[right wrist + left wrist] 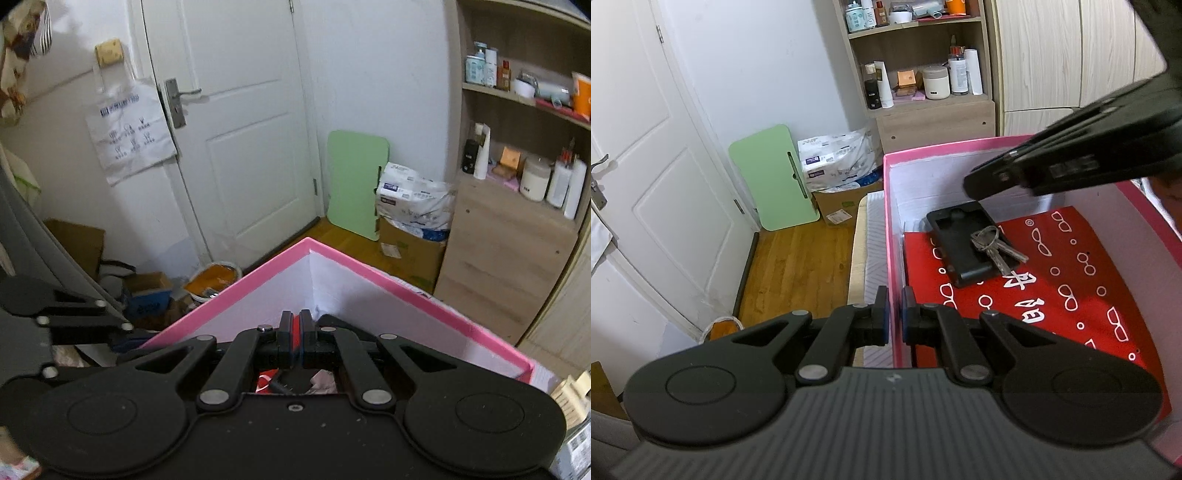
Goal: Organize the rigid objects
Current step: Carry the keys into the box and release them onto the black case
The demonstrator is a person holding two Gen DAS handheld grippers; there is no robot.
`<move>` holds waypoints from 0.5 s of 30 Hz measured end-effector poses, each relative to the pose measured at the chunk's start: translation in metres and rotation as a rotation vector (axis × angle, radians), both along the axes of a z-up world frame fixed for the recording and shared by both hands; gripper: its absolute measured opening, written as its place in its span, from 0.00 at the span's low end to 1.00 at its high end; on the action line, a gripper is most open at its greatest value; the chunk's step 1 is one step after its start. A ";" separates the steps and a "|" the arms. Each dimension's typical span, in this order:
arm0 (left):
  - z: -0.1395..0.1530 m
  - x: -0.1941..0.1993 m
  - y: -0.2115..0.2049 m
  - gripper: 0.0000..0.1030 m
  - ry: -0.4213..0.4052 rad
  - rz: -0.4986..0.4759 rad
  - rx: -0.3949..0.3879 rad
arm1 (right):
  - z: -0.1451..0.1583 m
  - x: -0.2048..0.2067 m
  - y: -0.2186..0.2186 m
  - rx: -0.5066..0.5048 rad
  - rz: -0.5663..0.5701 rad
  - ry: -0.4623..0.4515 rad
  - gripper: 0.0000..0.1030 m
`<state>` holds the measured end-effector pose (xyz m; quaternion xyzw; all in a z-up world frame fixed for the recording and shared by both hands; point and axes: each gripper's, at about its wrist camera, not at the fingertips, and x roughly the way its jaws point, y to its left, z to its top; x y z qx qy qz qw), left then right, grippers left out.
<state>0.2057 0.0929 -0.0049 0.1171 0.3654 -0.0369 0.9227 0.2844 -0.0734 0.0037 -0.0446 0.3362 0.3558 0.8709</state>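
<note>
Left wrist view: we see the left tongs (pixel 894 314) clamped on the near-left wall of the pink box (pixel 925 154), one pad outside and one inside, so that hand is steadying the box. Inside the box a red patterned sheet (pixel 1052 291) covers the floor. On it, toward the far-left corner of the box, lies a black phone case (pixel 955 240), open side up, with a bunch of keys (pixel 993 245) resting on its near end. We judge the case light, stiff and a bit slick; take it by a long edge wall. Keys: small, dense, loose, and they will slide and rattle; best pinched at the ring. Lifting the case first would likely tip the keys off. The right tongs (pixel 971 182) hang just above the far end of the case, jaws pressed together with nothing between them.

Right wrist view: we look past the closed right tongs (pixel 295 338) into the far-left corner of the box (pixel 406 286); only red shows between the pads, no object gripped. The case and keys are hidden under the tool. The left tool sits at the left wall of the box. The box walls crowd any sideways approach; come in from above. Beyond the box: door (pixel 236 129), green board (pixel 354 184), shelves (pixel 524 96) of bottles, all well clear.
</note>
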 end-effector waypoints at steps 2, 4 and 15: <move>0.000 0.000 0.000 0.06 0.002 0.000 0.001 | 0.006 -0.010 -0.010 0.016 -0.009 -0.003 0.08; 0.000 0.000 0.000 0.06 0.003 0.000 0.005 | 0.012 -0.023 -0.022 0.024 -0.019 -0.011 0.08; -0.001 0.001 -0.003 0.06 -0.004 0.002 0.020 | 0.031 -0.097 -0.110 0.037 -0.153 0.052 0.14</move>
